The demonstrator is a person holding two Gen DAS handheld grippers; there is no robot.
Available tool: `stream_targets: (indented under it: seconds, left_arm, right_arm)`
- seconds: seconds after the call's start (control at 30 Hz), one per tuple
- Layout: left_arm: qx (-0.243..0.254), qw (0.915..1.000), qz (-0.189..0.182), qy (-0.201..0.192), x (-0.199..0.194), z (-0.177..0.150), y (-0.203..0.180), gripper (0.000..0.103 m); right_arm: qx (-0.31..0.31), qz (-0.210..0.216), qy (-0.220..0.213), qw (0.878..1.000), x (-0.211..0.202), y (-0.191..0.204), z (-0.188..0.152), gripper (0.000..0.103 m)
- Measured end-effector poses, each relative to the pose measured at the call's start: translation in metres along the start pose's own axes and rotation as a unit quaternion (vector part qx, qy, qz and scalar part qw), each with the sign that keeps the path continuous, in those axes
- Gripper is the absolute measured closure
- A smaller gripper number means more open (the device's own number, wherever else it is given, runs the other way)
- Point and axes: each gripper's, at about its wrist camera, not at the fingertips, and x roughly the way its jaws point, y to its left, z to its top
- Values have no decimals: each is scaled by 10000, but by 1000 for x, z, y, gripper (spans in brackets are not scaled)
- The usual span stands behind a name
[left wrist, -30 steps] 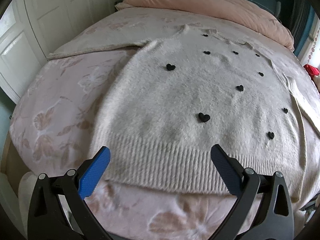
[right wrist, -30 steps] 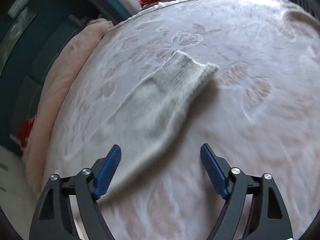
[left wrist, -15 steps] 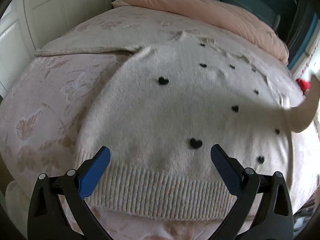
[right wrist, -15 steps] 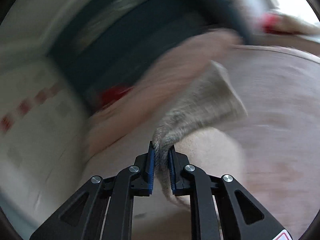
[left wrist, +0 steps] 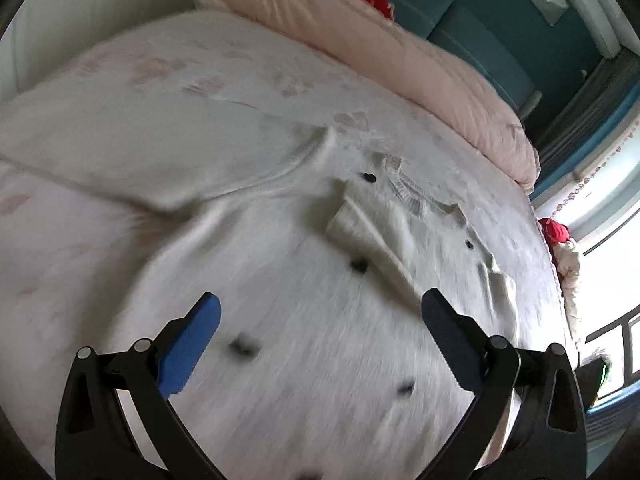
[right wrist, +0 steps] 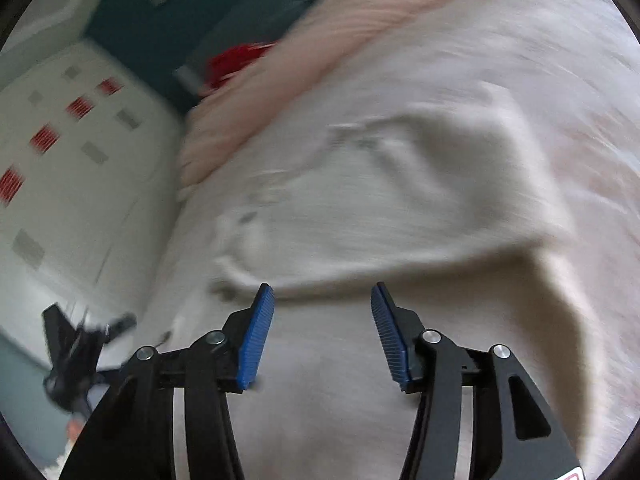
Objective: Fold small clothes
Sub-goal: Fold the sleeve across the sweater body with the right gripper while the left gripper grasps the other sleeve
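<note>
A cream knit sweater (left wrist: 280,280) with small black hearts lies flat on the bed. One sleeve (left wrist: 372,240) lies folded across its chest, cuff near the collar. The other sleeve (left wrist: 160,152) stretches out to the upper left. My left gripper (left wrist: 320,320) hovers open above the sweater's body with nothing between its fingers. In the right wrist view the folded sleeve (right wrist: 420,208) lies ahead, blurred. My right gripper (right wrist: 322,312) hangs just short of the sleeve's near edge; its jaws are opening and nothing is between them.
A pink folded duvet (left wrist: 380,40) lies along the head of the bed by a teal headboard (left wrist: 460,32). The floral bedspread (left wrist: 60,240) surrounds the sweater. A red item (left wrist: 554,230) sits at the right edge. White cupboards (right wrist: 60,160) stand beside the bed.
My right gripper closed on the right sleeve, swung it over the sweater's chest and let it go. My left gripper moved forward over the sweater's body, staying open.
</note>
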Motion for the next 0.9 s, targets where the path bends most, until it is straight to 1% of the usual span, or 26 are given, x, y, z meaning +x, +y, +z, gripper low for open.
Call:
stream_targets:
  seconds: [0.07,0.1,0.13,0.17,0.2,0.23,0.27,0.3,0.33,0.37,0.4,0.47,0.5,0.53,0.57,0.6,0.63,0.67,0.7,0.73,0.77,0.8,0.87,0.9]
  left_arm:
    - [-258,9993,-46,270,49,15,-12,5]
    - [-321,9988,-130,336,62,18,-14,5]
    - [-398,9981,-151,438,81,21,-18,5]
    - [-487,9973,-106,531,98,22,-22,6]
    - [-570,9966,21,591,113,24,-26,7]
    - [-548,9971,215,490,118,25,-29,12]
    - [-434,9979,356,316,118,28,-37,28]
    - [-308,9984,411,243,118,32,-42,65]
    - [-163,9989,354,273,120,38,-48,79]
    - [-176,9994,39,287,118,44,-49,91]
    - [-246,9994,-64,224,116,51,-45,91]
    - [-308,9992,-181,-178,95,62,-39,91]
    - [-308,9990,-202,-266,90,65,-36,91]
    - [-324,9987,-163,-356,85,67,-29,91]
    - [-321,9988,-51,-358,87,65,-20,91]
    - [-329,9991,115,-251,97,61,-11,91]
    - [-367,9990,234,-72,108,56,-1,91]
    - [-395,9984,382,163,122,47,10,91]
    - [-321,9991,267,9,121,40,13,90]
    - [-191,9994,262,-116,119,36,11,90]
    - [-18,9993,330,-157,118,34,5,89]
    - [58,9991,366,-192,117,32,0,89]
    - [82,9989,388,-234,120,31,-3,89]
    - [49,9990,368,-240,120,30,-2,89]
  right_arm:
    - [540,-122,-56,9984,-7,-39,5,52]
    - [731,-131,-85,9972,-13,-53,0,52]
    - [880,-98,-117,9960,-13,-63,5,52]
    - [983,-105,-157,9950,-8,-72,9,52]
    - [1031,-117,-192,9944,-3,-75,12,52]
    - [1094,-88,-228,9937,4,-78,15,52]
    - [1175,-52,-283,9927,11,-82,22,52]
    - [1191,-48,-319,9924,17,-83,28,65]
    - [1149,-57,-367,9927,21,-82,34,82]
    - [1017,-65,-430,9939,25,-76,44,95]
    - [916,-36,-556,9942,24,-67,50,95]
    - [548,121,-955,9939,7,-46,58,95]
    - [332,112,-1062,9937,2,-37,60,95]
    - [205,69,-1096,9937,-7,-32,52,95]
    - [120,-59,-977,9951,-1,-33,48,95]
    - [137,-198,-709,9972,12,-40,45,95]
    - [194,-448,-332,9983,30,-54,39,95]
    - [266,-778,-4,9966,45,-68,30,97]
    - [261,-710,-127,9971,41,-69,27,96]
    - [195,-741,-265,9967,30,-62,30,95]
    - [150,-756,-350,9964,22,-56,31,94]
    - [83,-767,-561,9954,10,-47,32,93]
    - [-160,-898,-922,9915,-5,-31,34,92]
    - [-325,-962,-1033,9894,-7,-24,37,91]
